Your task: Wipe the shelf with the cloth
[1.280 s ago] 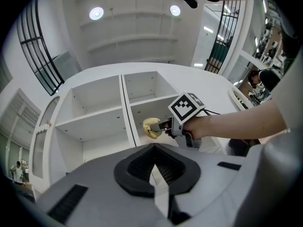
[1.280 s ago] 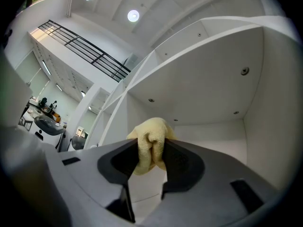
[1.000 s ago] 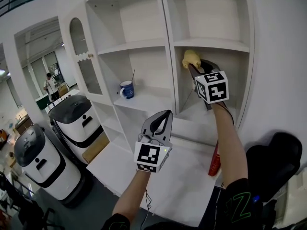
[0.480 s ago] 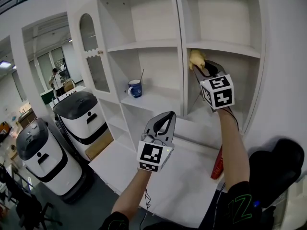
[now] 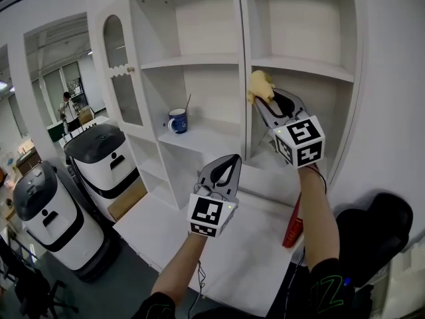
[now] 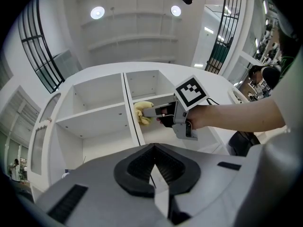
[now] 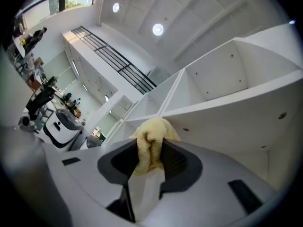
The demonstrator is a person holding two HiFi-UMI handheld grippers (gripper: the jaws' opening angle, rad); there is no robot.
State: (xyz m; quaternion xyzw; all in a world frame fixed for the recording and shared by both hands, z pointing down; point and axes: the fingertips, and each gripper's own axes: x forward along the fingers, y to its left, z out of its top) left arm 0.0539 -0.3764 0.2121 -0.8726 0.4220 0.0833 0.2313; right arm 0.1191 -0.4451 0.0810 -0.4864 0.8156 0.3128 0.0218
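White shelf point(image 5: 302, 68) was faced; cloth point(image 5: 260, 84) was held just below its edge, pinched in right gripper point(image 5: 265, 102) jaws. Left gripper point(image 5: 228, 163) jaws were pressed together, empty. Wipe judged barely begun; cloth should be pressed on and swept.

Two tools point(image 5: 230, 159) point(image 5: 261, 98), one cloth point(image 5: 259, 83), one mug point(image 5: 176, 121), two white machines point(image 5: 101, 163) point(image 5: 41, 208)

The cloth point(image 5: 260, 84) is a pale yellow towel, bunched into a soft wad and pinched between the jaws of my right gripper point(image 5: 264, 100). It's up against the front edge of the white shelf point(image 5: 302, 67), beside the upright divider. I can't tell whether it touches.
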